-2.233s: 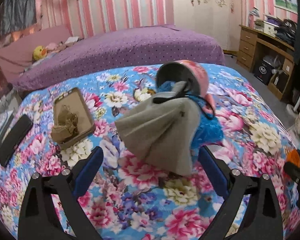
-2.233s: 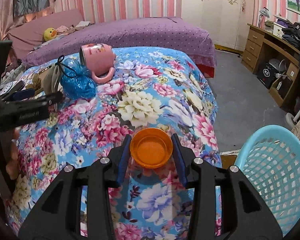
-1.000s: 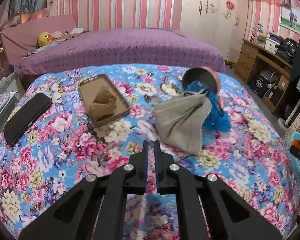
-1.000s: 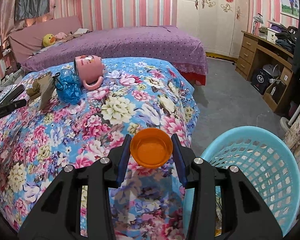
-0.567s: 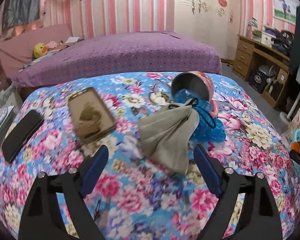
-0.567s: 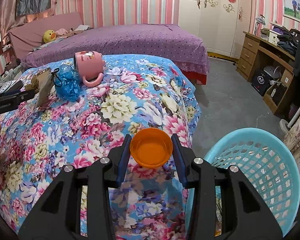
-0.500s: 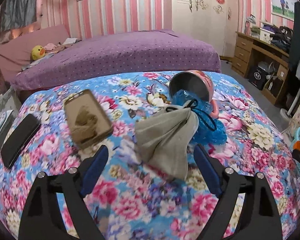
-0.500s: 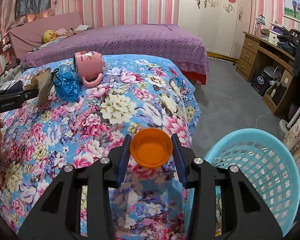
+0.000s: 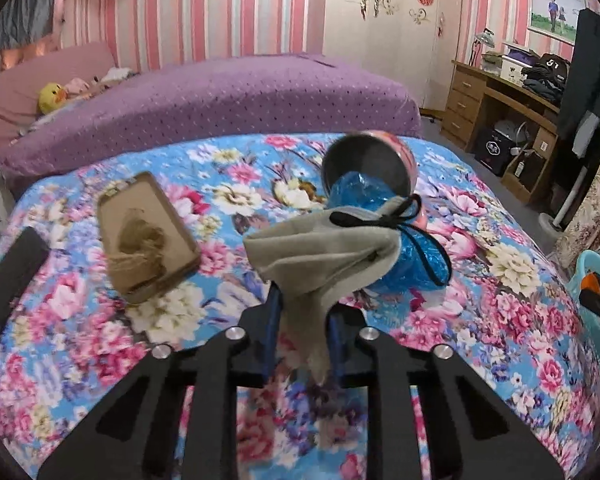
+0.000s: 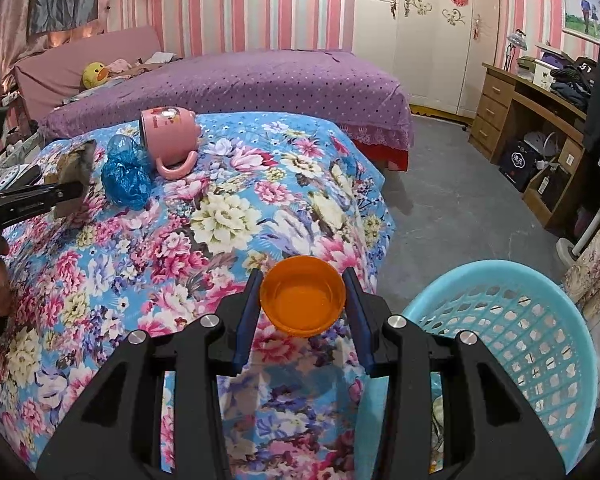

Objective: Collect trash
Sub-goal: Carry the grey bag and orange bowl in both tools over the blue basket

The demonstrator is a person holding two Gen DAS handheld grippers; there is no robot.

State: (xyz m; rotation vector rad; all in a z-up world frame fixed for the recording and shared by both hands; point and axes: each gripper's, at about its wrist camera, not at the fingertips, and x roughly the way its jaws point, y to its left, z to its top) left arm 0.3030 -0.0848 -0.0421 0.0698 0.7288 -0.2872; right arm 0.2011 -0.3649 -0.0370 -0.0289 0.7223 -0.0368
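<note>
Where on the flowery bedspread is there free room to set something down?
Free: the wide stretch of floral bedspread between the pink mug and the orange bowl. Crowded: the far-left corner with the blue bag, grey pouch, phone case and black phone.

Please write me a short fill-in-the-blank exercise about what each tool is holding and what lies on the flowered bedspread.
1. The left tool is shut on a grey ____ pouch.
2. The right tool grips a small bowl whose colour is ____.
3. The pink mug lies on its ____ on the bedspread, beside a crumpled blue bag.
4. The laundry basket to the right of the bowl is light ____.

Missing words: cloth; orange; side; blue
</note>
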